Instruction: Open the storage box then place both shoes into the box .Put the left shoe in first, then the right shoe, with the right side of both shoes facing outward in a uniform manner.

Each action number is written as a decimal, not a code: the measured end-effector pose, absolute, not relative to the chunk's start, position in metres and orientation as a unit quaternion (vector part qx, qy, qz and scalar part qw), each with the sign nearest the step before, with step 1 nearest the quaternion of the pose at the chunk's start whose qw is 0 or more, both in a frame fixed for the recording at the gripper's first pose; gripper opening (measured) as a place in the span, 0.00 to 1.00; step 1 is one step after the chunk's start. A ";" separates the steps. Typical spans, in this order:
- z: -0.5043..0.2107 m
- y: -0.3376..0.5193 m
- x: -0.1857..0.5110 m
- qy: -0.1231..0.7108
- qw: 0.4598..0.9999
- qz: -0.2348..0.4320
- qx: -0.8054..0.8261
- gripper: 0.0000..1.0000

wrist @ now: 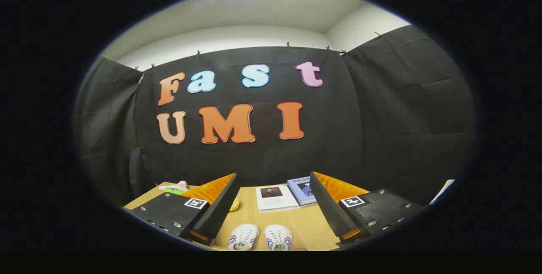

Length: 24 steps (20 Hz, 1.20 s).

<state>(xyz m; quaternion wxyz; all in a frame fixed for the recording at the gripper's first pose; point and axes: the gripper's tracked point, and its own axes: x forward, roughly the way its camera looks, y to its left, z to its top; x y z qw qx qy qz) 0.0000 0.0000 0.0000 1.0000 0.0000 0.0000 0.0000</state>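
Two white shoes with red and blue stripes stand side by side on the wooden table [305, 223], toes pointing away from me: one shoe [243, 236] on the left and the other shoe [278, 237] on the right. My gripper [273, 197] is held high above them, open wide, with nothing between its fingers. Both shoes show low down in the gap between the two fingers. No storage box can be made out.
Beyond the shoes, two books lie on the table: a white one [275, 197] and a blue one [301, 190]. A small yellow object [234, 205] peeks out beside the left finger. A pink and green toy [174, 188] sits at the table's far left corner.
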 end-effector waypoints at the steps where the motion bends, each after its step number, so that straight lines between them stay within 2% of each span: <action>1: 0.001 0.000 -0.001 0.000 1.000 0.000 0.002 0.98; 24: -0.004 0.014 -0.012 0.012 0.999 0.024 0.017 0.98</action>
